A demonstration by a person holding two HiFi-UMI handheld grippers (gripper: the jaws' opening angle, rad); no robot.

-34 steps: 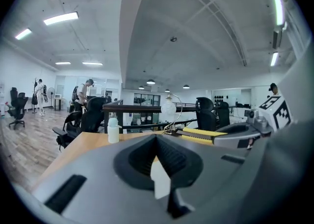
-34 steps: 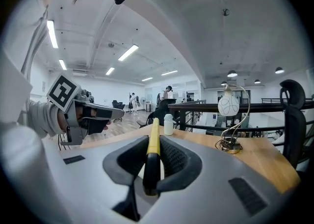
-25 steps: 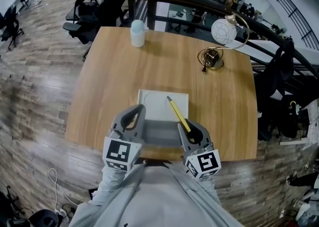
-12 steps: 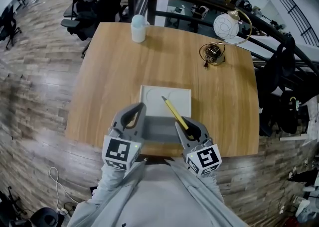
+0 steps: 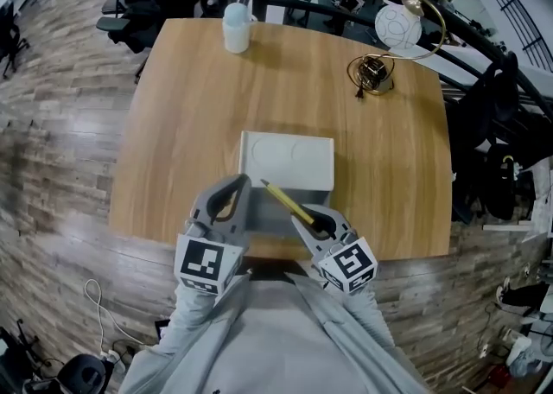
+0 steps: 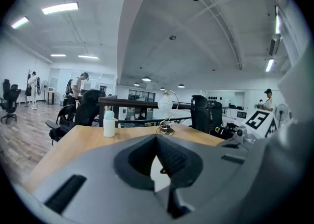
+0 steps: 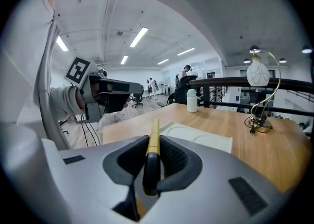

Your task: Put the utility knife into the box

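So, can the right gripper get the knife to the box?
Probably yes: the right gripper holds the knife pointing at the box, with nothing between them.

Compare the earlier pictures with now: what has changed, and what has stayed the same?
The right gripper has dipped, swinging the utility knife lower and leftward toward the white box; it stays clamped. The left gripper, bottle and lamp stayed put.

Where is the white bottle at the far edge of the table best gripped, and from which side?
I would take the white bottle by its round body, below the cap, coming level from the near side, one jaw on each flank. It stands upright by the table's far edge, with bare wood in front of it.
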